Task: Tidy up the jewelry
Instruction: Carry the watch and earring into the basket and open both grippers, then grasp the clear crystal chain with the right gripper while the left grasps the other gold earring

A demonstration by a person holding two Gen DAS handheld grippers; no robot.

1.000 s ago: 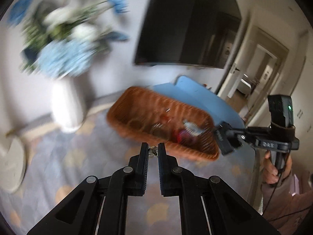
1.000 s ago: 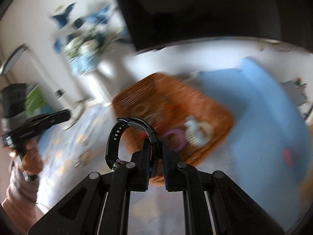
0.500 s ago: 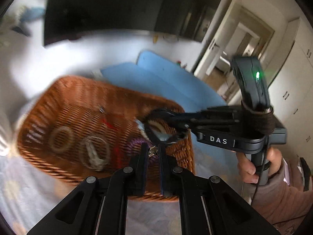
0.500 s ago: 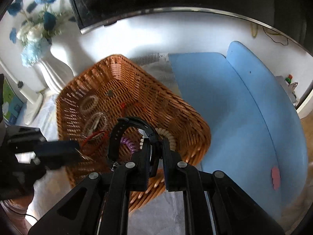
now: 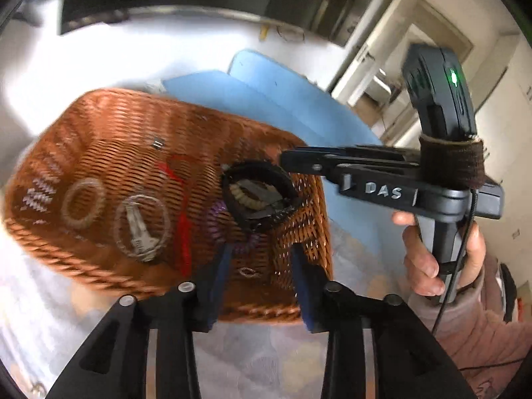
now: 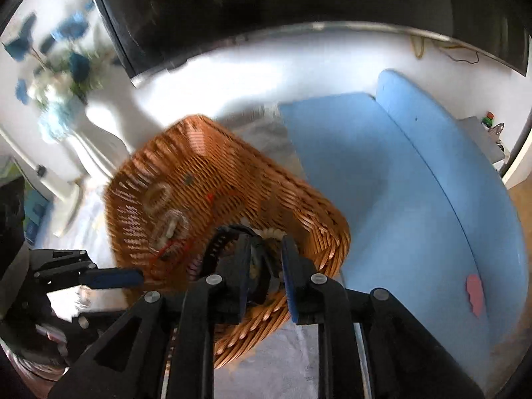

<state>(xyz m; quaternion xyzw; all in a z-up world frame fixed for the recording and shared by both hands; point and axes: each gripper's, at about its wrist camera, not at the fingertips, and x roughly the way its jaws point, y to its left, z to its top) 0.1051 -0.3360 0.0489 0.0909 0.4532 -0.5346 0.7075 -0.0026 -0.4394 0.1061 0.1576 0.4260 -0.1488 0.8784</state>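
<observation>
Wicker basket (image 5: 99,126) on the patterned cloth holds bracelets. Black watch (image 5: 259,199) sits over its right end, seemingly just below the right gripper (image 6: 264,267), whose fingers are parted. Left gripper (image 5: 259,279) spread wide, holding nothing.

A home living room. A large dark flat television screen (image 6: 266,10) fills the top of the right wrist view, mounted on a white wall. At the upper left of that view, a white vase (image 6: 96,139) holds blue and white flowers (image 6: 56,76), blurred. A light blue sofa (image 6: 415,179) curves down the right side. In the centre, a brown wicker basket (image 6: 206,153) sits on a pale patterned tablecloth (image 5: 259,362), seen at the bottom of the left wrist view. At the upper right of the left wrist view, a cream-framed doorway (image 5: 429,53) opens into another room.
</observation>
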